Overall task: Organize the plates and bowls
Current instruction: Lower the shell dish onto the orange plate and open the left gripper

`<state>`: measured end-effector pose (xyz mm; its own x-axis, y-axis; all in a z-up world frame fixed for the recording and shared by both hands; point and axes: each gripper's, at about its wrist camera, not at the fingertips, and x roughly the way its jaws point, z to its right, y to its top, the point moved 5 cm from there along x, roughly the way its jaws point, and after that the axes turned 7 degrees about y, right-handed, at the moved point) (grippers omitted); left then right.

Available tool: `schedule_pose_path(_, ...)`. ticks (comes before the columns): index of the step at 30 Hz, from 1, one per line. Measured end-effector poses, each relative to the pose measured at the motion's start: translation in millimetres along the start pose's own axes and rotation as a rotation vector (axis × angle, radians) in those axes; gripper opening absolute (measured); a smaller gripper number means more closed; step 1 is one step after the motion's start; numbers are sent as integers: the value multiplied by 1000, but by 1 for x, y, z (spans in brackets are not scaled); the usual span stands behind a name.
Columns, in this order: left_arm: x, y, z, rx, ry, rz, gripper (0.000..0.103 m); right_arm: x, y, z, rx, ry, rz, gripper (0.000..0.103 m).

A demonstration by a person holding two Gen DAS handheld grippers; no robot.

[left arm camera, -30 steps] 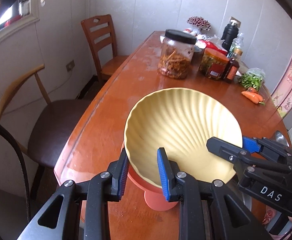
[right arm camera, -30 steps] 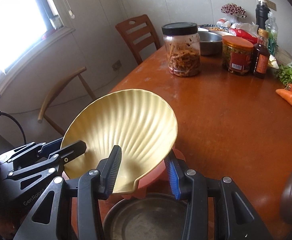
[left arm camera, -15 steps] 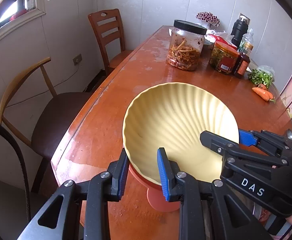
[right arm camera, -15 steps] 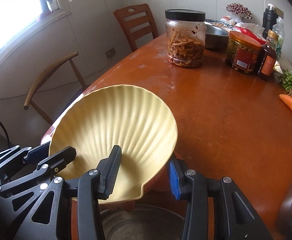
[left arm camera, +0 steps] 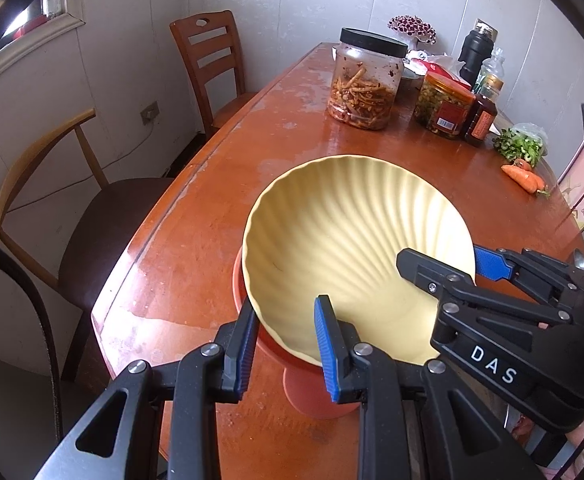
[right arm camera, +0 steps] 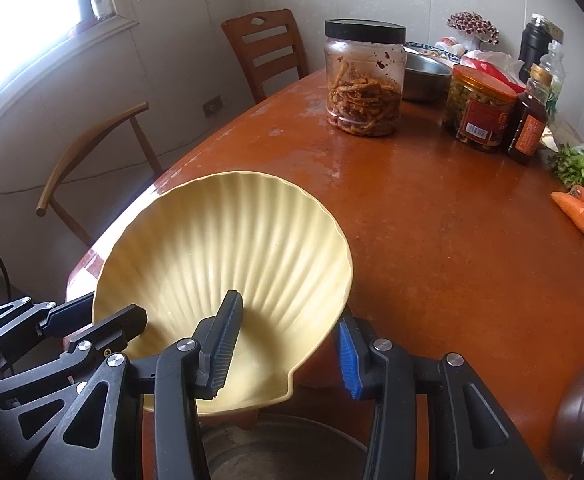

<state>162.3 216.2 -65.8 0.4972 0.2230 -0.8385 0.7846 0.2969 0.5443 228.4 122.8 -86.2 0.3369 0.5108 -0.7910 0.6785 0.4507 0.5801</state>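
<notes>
A yellow shell-shaped plate rests tilted on an orange shell-shaped plate near the table's front edge. My left gripper straddles the near left rim of both plates, one finger outside, one inside the yellow plate, with gaps showing. My right gripper straddles the yellow plate at its right rim the same way; it also shows in the left wrist view. A steel plate lies just under the right gripper.
The orange-brown table carries a big jar of pickles, a smaller jar, a sauce bottle, greens and carrots at the far end. Two chairs stand left. A steel bowl sits at right.
Both grippers and the plates came down and tilted flatter toward the table. The yellow plate has settled lower onto the orange one.
</notes>
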Motion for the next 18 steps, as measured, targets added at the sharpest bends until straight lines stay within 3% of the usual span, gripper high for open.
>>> schedule_pose_path(12, -4, -3, -5, -12, 17, 6, 28, -2, -2, 1, 11, -8, 1, 49)
schedule_pose_path(18, -3, -4, -8, -19, 17, 3, 29, -7, -3, 3, 42, 3, 1, 57)
